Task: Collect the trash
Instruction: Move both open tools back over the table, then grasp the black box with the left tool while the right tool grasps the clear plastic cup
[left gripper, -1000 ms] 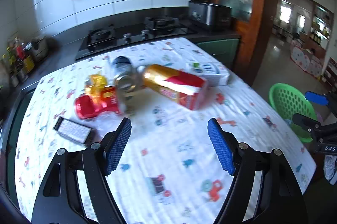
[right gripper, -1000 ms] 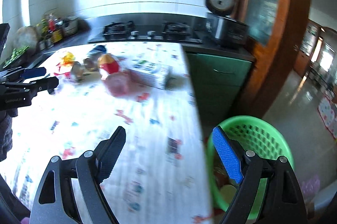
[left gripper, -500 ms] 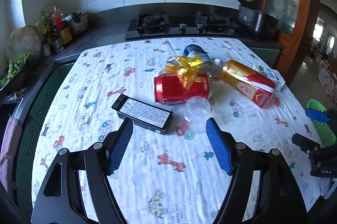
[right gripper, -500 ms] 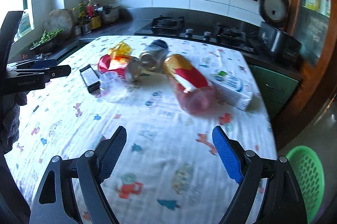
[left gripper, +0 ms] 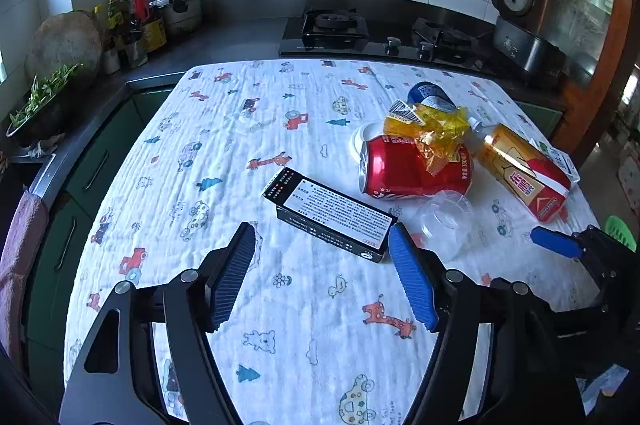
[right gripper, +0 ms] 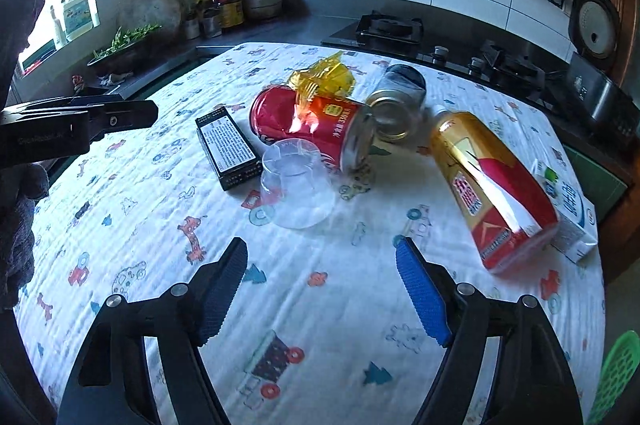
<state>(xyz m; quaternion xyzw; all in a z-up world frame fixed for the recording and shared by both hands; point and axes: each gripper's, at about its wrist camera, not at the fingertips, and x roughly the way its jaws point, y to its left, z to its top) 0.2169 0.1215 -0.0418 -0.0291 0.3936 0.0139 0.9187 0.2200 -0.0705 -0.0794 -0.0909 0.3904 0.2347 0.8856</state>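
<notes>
Tablecloth (left gripper: 224,129): animal print, littered | hob (left gripper: 332,29) behind | both grippers closing, empty | basket (right gripper: 618,365) perhaps floor-level

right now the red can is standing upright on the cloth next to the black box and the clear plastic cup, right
Not quite: the red can is lying on its side, not upright. The right wrist view shows its silver end facing sideways toward the camera. The rest holds: it sits on the cloth next to the black box and the clear plastic cup.
</notes>
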